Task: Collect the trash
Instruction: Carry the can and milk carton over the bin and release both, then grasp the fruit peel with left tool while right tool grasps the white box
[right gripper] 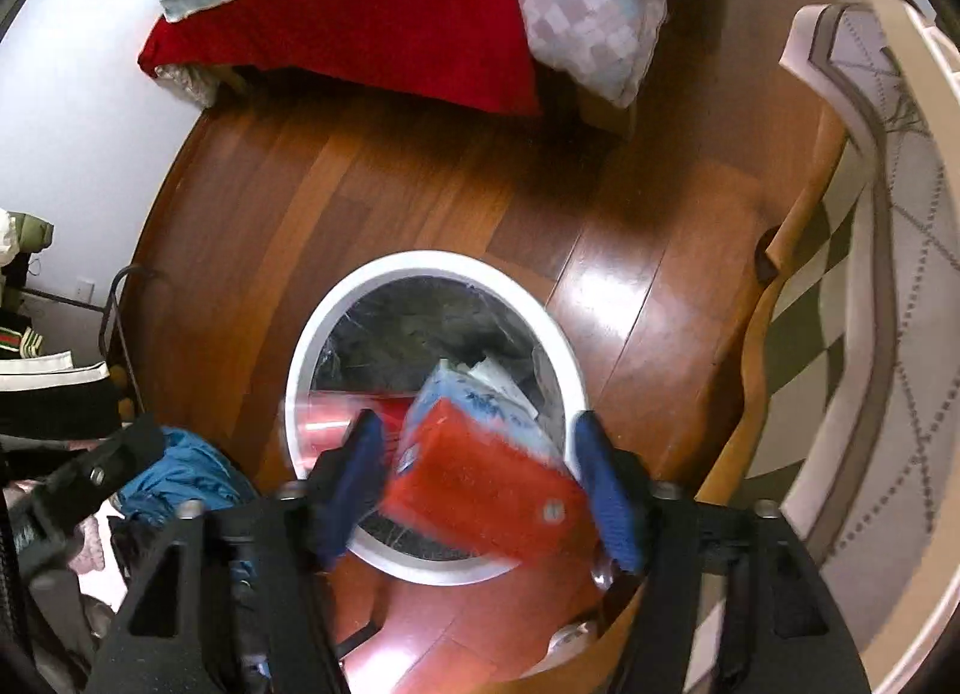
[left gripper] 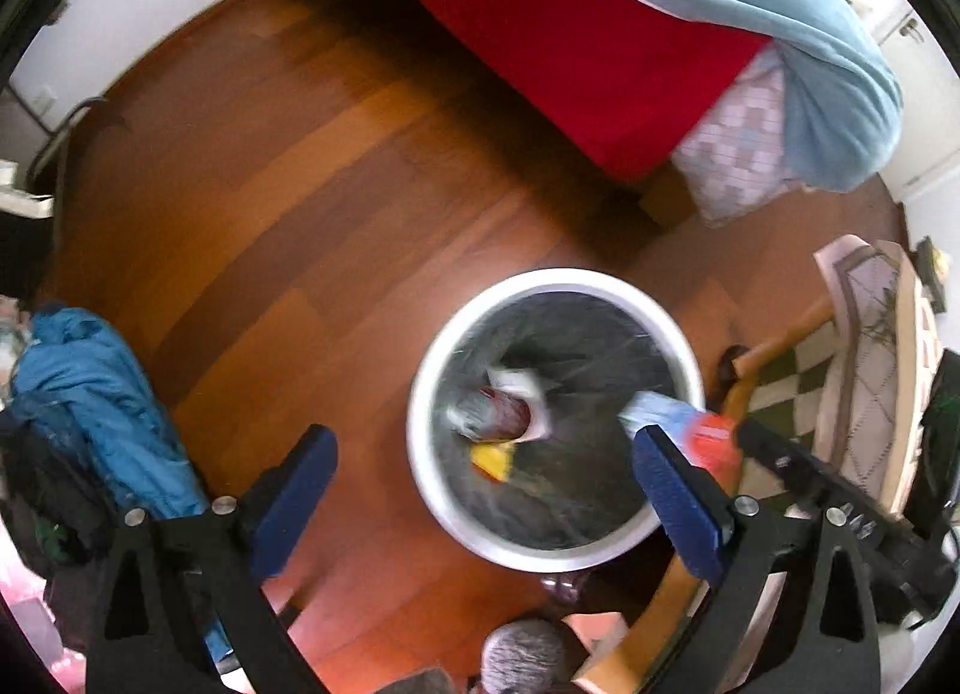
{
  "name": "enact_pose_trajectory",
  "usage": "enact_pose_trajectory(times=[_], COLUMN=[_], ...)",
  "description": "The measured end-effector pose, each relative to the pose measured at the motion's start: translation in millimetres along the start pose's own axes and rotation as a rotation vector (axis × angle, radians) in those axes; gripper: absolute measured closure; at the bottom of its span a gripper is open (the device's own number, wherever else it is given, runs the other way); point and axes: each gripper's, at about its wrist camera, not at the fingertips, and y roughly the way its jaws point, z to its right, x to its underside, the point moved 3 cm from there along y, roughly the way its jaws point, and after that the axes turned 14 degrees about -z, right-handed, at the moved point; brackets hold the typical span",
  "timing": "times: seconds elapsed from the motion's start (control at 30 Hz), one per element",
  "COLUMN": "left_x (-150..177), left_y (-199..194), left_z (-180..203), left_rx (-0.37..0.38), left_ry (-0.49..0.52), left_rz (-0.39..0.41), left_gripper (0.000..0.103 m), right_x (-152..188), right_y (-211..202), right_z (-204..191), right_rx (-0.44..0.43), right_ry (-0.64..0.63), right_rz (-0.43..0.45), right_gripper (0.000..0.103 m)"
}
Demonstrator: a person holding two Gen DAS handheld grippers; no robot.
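A round white trash bin [left gripper: 420, 388] with a dark liner stands on the wood floor; it also shows in the right wrist view [right gripper: 312, 358]. Inside lie crumpled wrappers [left gripper: 510, 412] and a yellow scrap [left gripper: 493, 460]. My right gripper [right gripper: 480, 442] is open above the bin's near rim. A red and light-blue package [right gripper: 480, 478] sits between its blue pads without touching them, blurred, tipped toward the bin mouth. The package also shows in the left wrist view [left gripper: 690, 430]. My left gripper [left gripper: 486, 466] is open and empty, just left of the bin.
A bed with a red cover [left gripper: 570, 33] and light-blue blanket [left gripper: 780, 33] lies beyond the bin. A wooden chair with a checkered cushion [right gripper: 798, 322] stands to the right. A blue jacket [left gripper: 90, 394] lies in a pile at the left. Open wood floor [left gripper: 270, 214] surrounds the bin.
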Motion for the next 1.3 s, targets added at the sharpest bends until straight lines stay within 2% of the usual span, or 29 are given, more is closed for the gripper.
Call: enact_pose_trajectory(times=[0.07, 0.13, 0.17, 0.33, 0.57, 0.9, 1.3], left_x=[11, 19, 25, 52, 78, 115, 169], left_y=[-4, -8, -11, -20, -34, -77, -157], left_z=[-6, -13, -15, -13, -5, 12, 31], left_rx=[-0.062, -0.114, -0.146, -0.202, -0.213, -0.204, -0.167], left_ry=[-0.016, -0.021, -0.023, 0.001, 0.039, 0.089, 0.130], left_rz=[0.034, 0.060, 0.080, 0.113, 0.129, 0.194, 0.337], left_gripper=[0.003, 0.003, 0.003, 0.003, 0.003, 0.003, 0.003], right_x=[2, 7, 11, 35, 75, 123, 195], right_y=[2, 3, 1, -11, -39, -90, -188], right_z=[0, 0, 0, -3, -10, -15, -31], right_rx=[0.003, 0.025, 0.038, 0.148, 0.230, 0.219, 0.177], right_ry=[-0.005, -0.021, -0.026, -0.077, -0.131, -0.142, -0.182], right_rz=[0.003, -0.004, -0.003, 0.015, 0.044, 0.108, 0.281], right_gripper=[0.015, 0.004, 0.001, 0.000, 0.000, 0.000, 0.000])
